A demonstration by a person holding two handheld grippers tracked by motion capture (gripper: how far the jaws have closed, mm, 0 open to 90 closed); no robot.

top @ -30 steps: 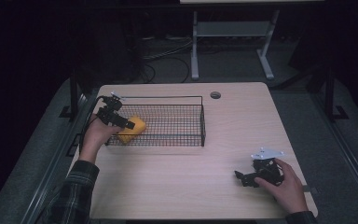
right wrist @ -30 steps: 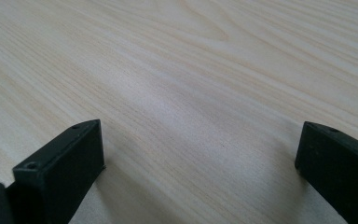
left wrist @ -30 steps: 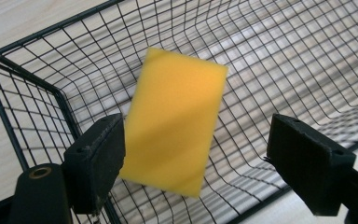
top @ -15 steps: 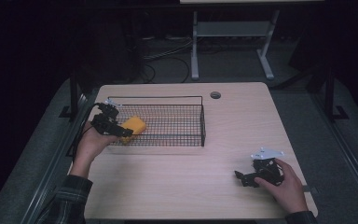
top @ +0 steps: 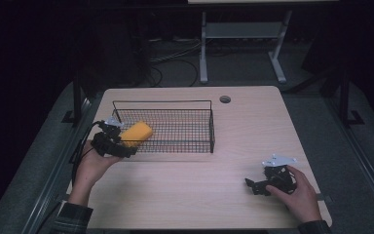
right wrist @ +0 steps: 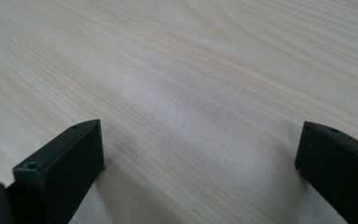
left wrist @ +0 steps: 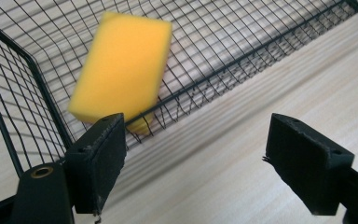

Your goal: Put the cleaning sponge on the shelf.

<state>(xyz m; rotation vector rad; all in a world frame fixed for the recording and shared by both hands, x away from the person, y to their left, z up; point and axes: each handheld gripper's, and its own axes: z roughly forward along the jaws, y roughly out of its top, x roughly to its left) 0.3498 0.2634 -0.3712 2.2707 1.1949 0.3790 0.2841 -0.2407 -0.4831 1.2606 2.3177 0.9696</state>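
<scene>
A yellow rectangular foam sponge (top: 136, 132) lies inside the black wire mesh basket (top: 185, 103), at its left end, tilted and leaning against the near wall; in the left gripper view the sponge (left wrist: 121, 70) sits behind the mesh, just beyond the jaws. The left hand-held gripper (top: 121, 148) is just outside the basket's near-left corner, its jaws spread wide and holding nothing. The basket stands on the pale wood-grain counter (top: 253, 126). The right hand-held gripper (top: 254, 186) rests low on the counter near the front right corner, well apart from the basket, its jaws also released and empty over bare wood (right wrist: 205, 93).
</scene>
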